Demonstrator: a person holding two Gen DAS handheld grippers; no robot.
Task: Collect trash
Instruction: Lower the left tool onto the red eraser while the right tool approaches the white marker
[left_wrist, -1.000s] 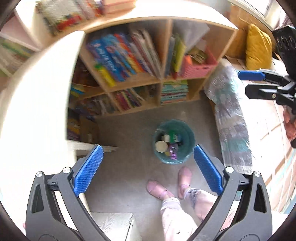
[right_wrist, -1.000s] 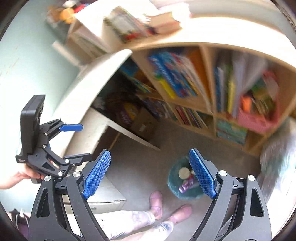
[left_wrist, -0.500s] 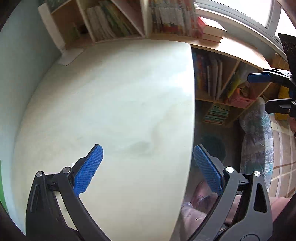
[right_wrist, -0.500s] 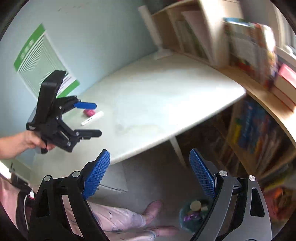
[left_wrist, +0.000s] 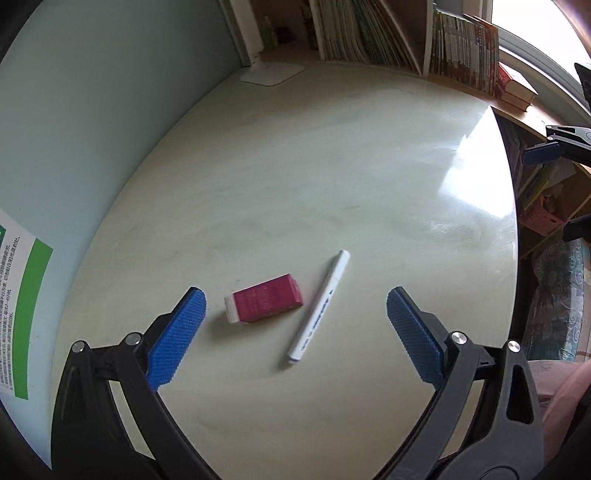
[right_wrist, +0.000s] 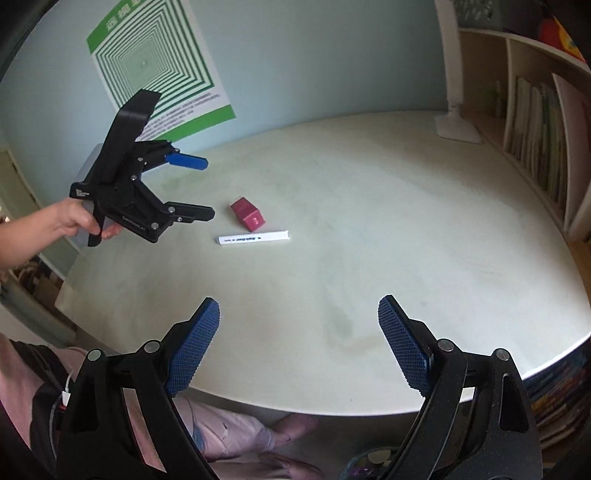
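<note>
On a pale counter (left_wrist: 369, 177), a red eraser (left_wrist: 264, 303) lies beside a white pen (left_wrist: 319, 305). The left tool (left_wrist: 295, 325) and right tool (right_wrist: 299, 343) hover released, holding nothing.

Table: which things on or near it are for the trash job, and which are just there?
For the job:
eraser
pen
bin, on the floor by the feet
left claw, open
right claw, open

Just there:
lamp base
poster
books

R claw (right_wrist: 298, 343) open, eraser (right_wrist: 248, 214) beside pen (right_wrist: 253, 237), table (right_wrist: 406, 229)
</note>
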